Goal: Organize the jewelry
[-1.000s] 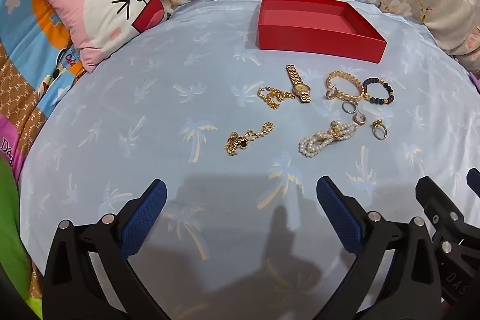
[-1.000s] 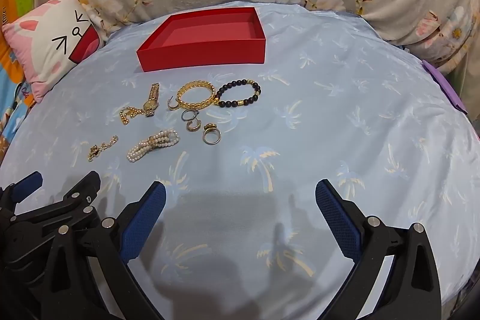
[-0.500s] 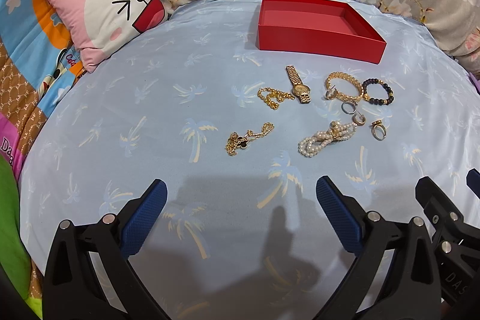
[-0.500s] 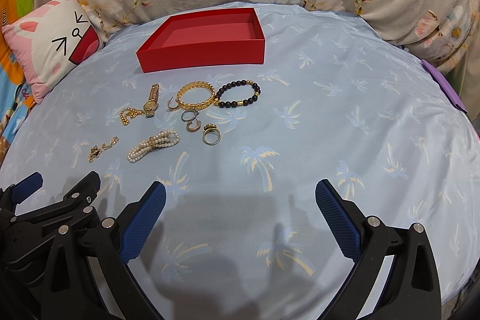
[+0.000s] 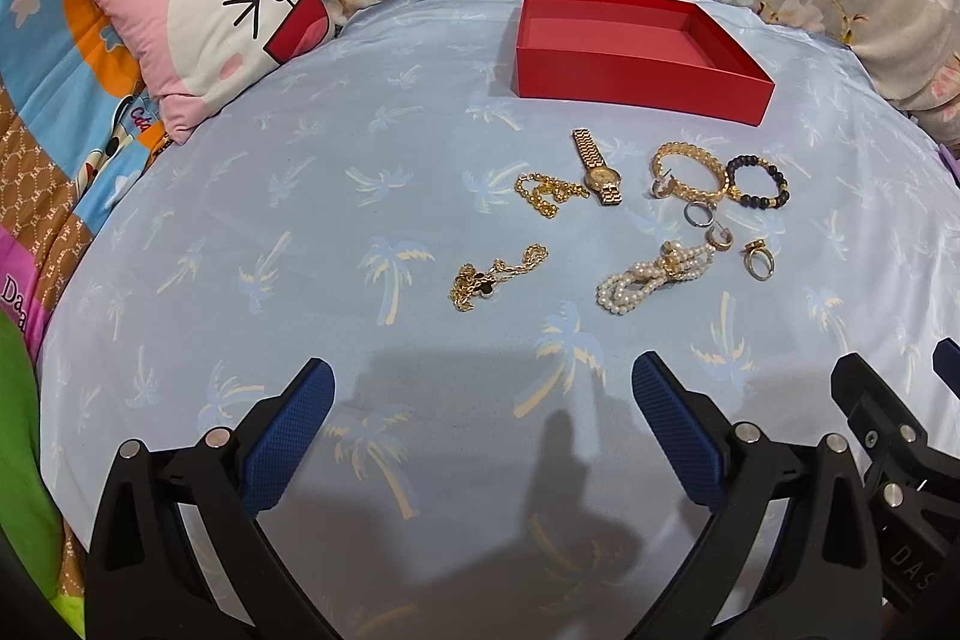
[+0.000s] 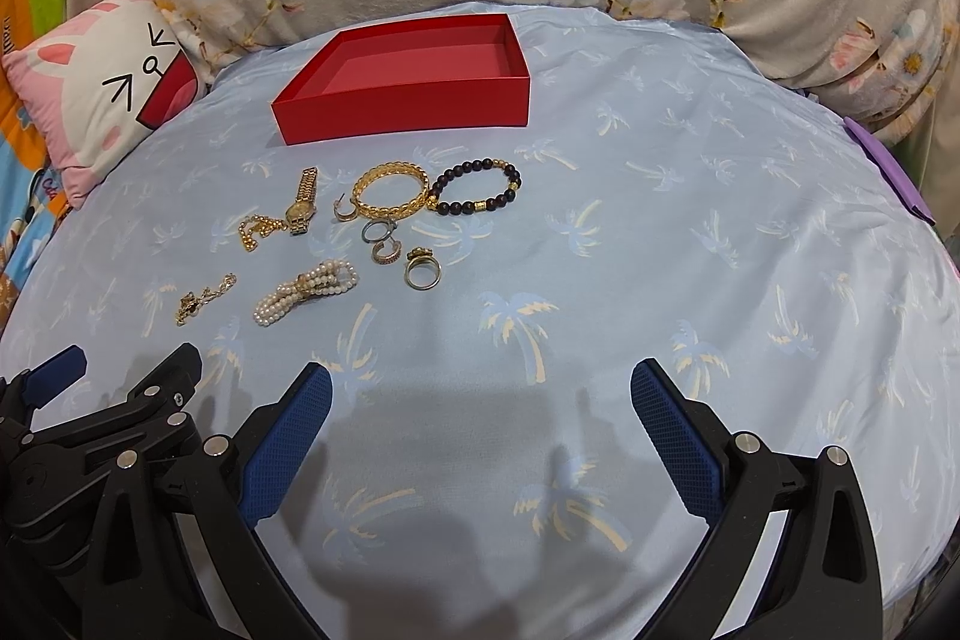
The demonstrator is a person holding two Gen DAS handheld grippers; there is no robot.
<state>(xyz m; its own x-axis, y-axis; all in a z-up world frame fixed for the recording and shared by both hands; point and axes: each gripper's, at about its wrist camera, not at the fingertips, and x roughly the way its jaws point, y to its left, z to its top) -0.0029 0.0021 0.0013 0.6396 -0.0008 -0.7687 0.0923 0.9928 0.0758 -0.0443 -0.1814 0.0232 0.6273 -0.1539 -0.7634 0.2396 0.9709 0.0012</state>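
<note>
Two claws, left gripper (image 5: 480, 394) and right gripper (image 6: 480, 394), low in frame, wide open, holding nothing. Mid-frame on blue cloth (image 6: 660, 280): one watch (image 5: 597, 166), two gold chains, one pearl string (image 5: 651, 277), two bracelets, four small rings. One empty red box (image 5: 636, 55) up top near the cloth's far edge, lots of bare cloth between.

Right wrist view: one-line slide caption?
Open right gripper above a palm-print blue cloth, facing gold, pearl and dark-bead jewelry laid before an empty open red box.

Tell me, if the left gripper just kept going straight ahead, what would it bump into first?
Probably the bare blue palm-print sheet first. Along that line the small gold chain necklace lies nearest, well before the open red box. Depth is hard to judge through this lens.
</note>
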